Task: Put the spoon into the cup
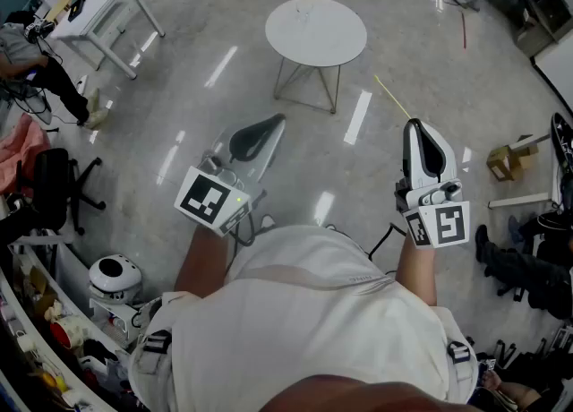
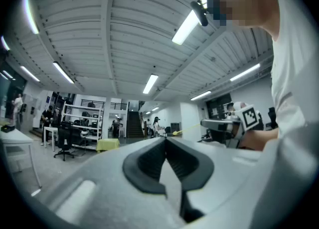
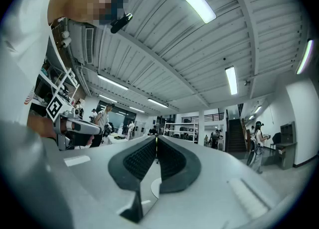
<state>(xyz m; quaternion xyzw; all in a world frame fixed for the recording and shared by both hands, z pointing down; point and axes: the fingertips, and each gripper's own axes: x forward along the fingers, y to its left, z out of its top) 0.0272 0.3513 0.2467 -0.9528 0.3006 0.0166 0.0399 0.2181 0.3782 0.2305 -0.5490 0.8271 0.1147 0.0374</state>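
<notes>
Left gripper [image 2: 165, 139] held up, fingers pressed together, nothing gripped. Right gripper [image 3: 156, 138] likewise, fingers together, empty. Round white desk [image 1: 315, 43] seen ahead; faint small items [image 1: 304, 14] near its far edge, too small to be identified.

In my head view the round table [image 1: 315, 32] sits at upper centre and the desk [image 1: 98, 5] at upper left. Below the table, the left gripper [image 1: 274, 122] is centre-left and the right gripper [image 1: 414, 125] centre-right. A chair [image 1: 52, 188] stands at the left edge.

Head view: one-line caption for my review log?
Left claw and right claw, both shut and empty, held short of a round white table.
</notes>
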